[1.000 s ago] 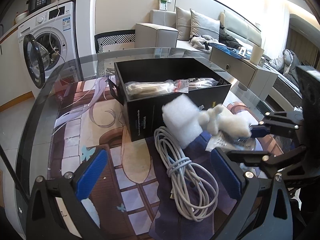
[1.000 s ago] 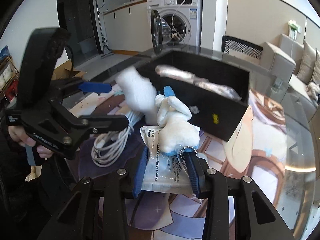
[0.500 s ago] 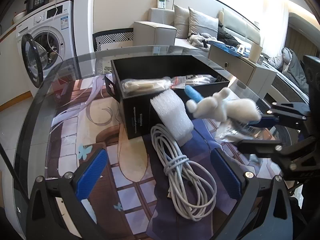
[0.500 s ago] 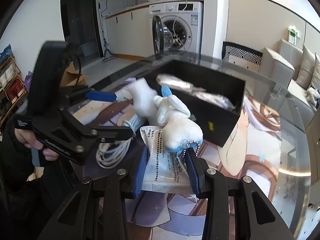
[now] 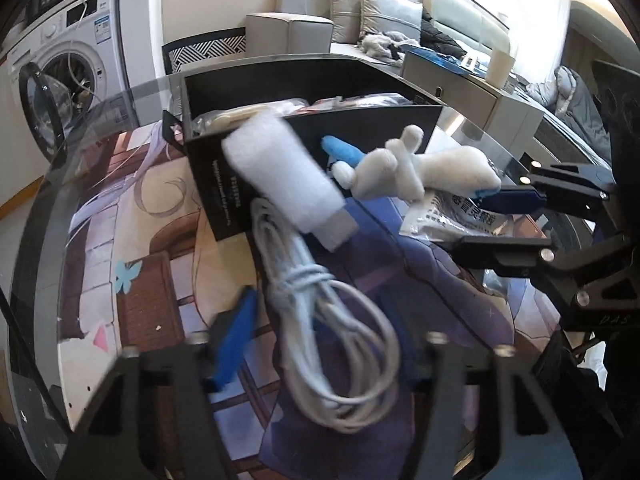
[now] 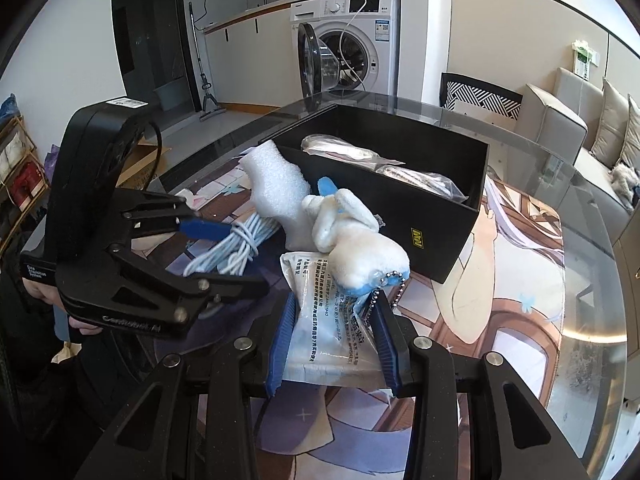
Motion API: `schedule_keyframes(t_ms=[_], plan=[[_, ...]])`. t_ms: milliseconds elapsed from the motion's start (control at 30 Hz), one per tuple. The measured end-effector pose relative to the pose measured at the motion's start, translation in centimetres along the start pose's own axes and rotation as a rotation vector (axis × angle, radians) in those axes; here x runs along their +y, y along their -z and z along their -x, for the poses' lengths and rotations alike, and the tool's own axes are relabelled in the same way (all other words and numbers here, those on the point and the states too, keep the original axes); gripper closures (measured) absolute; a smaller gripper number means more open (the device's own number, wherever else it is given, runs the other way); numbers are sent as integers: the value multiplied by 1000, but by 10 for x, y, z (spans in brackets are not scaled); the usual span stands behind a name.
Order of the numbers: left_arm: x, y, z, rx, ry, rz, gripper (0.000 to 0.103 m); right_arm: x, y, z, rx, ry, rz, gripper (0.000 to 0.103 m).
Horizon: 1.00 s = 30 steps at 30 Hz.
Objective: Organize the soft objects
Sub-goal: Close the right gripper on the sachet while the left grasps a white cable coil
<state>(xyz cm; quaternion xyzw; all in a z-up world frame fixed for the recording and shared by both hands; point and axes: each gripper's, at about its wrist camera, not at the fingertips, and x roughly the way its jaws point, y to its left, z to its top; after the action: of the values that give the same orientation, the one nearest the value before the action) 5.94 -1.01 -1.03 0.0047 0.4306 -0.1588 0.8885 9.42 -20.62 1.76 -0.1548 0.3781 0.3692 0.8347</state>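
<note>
My right gripper point(image 6: 334, 340) is shut on a white plush toy point(image 6: 362, 248) with blue parts and a bead chain, held above a white printed packet point(image 6: 328, 332). In the left wrist view the plush toy point(image 5: 424, 168) hangs lifted by the right gripper point(image 5: 508, 216) just in front of the black box point(image 5: 320, 128). My left gripper point(image 5: 320, 344) stands open around the coiled white cable point(image 5: 336, 312). A white foam block point(image 5: 284, 176) leans on the box's front wall. The box point(image 6: 400, 184) holds bagged items point(image 6: 416, 176).
The glass table carries a printed mat point(image 6: 500, 300). A washing machine point(image 6: 352, 44) with its door open stands behind the table. A sofa point(image 5: 384, 8) and a low cabinet point(image 5: 480, 88) lie beyond the box. The table edge point(image 5: 28, 240) curves at left.
The right gripper has lifted the plush toy off the table and toward the box. The left gripper has narrowed and moved forward over the white cable.
</note>
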Motion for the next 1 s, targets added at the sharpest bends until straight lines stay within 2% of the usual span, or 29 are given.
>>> schedule_keyframes(t_ms=[67,133,267,433,567,733,1000], plan=[[1,1,1,-4,8,3,59,1,1,1,-2,-2,0,64],[2,1,2,-7,8,7,69,0,1,3,-10,-22,-7,64],[5,-1,8,-28,22,11,74,-2,0,10,-41,-78,-41,64],[7,-4,14,-44,34,13,74,-4,-4,23,-93,-147,-72,64],[6,-6,20,-62,34,8,74,0,-8,32,-120,-161,-68,64],[11,-6,30,-90,24,17,74,7,-10,44,-140,-108,-38,64],[21,-6,45,-129,8,45,74,10,-8,39,-113,-111,-23,64]])
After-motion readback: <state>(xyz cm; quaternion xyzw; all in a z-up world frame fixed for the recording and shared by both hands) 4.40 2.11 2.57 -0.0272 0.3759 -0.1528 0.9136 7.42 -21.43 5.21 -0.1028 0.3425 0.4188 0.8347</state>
